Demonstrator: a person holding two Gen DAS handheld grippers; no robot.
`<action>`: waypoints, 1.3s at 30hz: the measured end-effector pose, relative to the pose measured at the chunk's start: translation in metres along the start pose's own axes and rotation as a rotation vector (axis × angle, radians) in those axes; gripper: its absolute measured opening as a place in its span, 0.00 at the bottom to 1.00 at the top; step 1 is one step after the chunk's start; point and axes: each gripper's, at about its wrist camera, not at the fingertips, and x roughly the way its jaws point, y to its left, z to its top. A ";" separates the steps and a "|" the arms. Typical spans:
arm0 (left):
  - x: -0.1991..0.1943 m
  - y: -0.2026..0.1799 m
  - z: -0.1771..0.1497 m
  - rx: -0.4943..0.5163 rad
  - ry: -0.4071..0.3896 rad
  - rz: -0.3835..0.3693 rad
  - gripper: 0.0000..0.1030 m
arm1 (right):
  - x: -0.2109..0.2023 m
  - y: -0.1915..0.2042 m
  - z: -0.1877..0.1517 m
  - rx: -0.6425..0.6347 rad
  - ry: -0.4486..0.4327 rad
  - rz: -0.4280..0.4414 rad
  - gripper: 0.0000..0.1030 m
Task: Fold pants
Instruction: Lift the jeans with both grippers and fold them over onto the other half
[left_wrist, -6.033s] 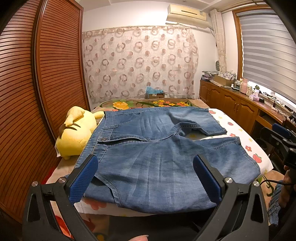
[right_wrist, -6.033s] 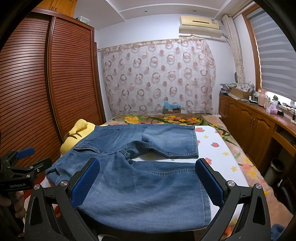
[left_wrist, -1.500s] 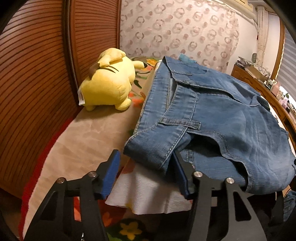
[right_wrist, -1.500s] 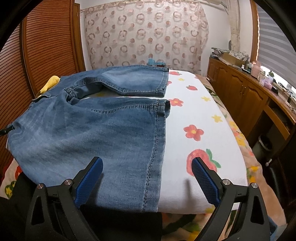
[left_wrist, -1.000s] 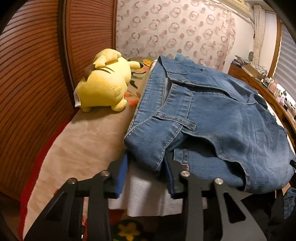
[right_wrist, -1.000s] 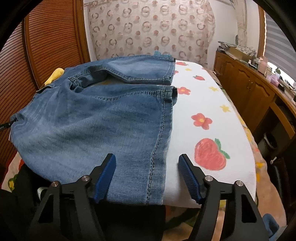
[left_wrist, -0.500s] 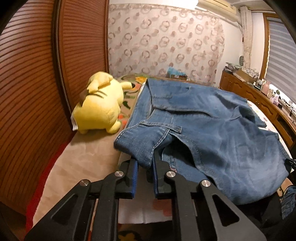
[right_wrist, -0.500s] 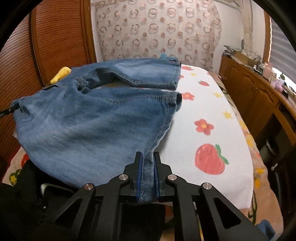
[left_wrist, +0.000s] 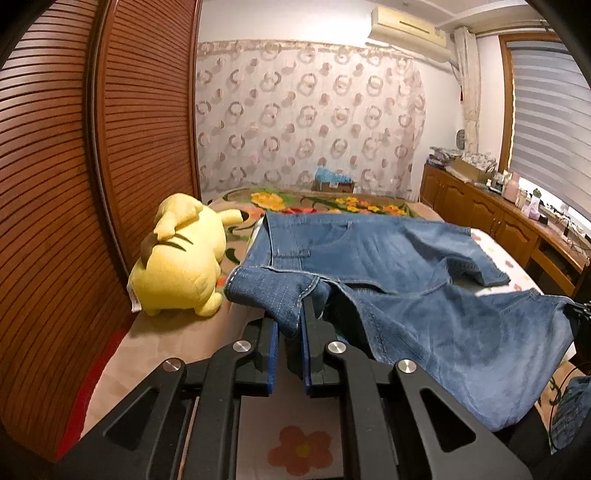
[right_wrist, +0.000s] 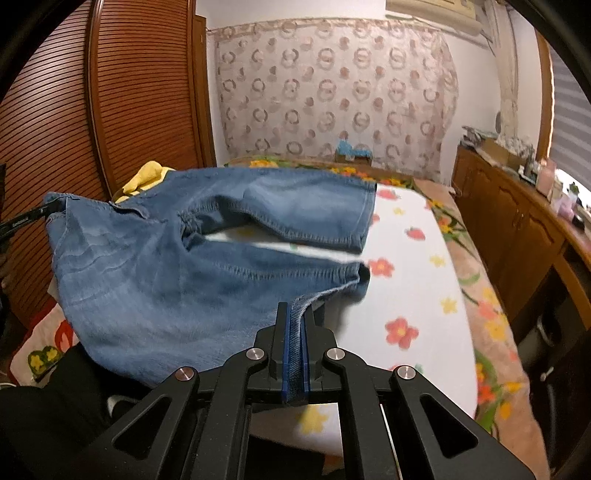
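Observation:
Blue denim pants lie spread across the bed, their near edge lifted off the cover. My left gripper pinches the near waistband corner between its blue pads, the jaws still closing on it. In the right wrist view the pants hang from my right gripper, which is shut on the hem corner of the near leg. The far leg lies flat on the white cover. The left gripper shows at the left edge of that view, at the waistband.
A yellow plush toy sits left of the pants against the slatted wooden wardrobe doors. The flowered bed cover stretches right of the pants. Wooden cabinets line the right wall. A person's dark clothing fills the lower left.
Both grippers closed on the pants, the left on the waistband corner, the right on the hem corner, and both rose, lifting the near edge off the bed.

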 end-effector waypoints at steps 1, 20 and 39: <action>0.000 0.000 0.003 -0.001 -0.006 0.000 0.11 | 0.001 -0.001 0.003 -0.004 -0.005 -0.003 0.04; 0.047 0.007 0.065 -0.038 -0.091 0.026 0.10 | 0.048 -0.029 0.063 -0.030 -0.070 -0.058 0.03; 0.164 0.000 0.139 -0.013 -0.071 0.063 0.09 | 0.128 -0.050 0.105 -0.056 -0.092 -0.085 0.03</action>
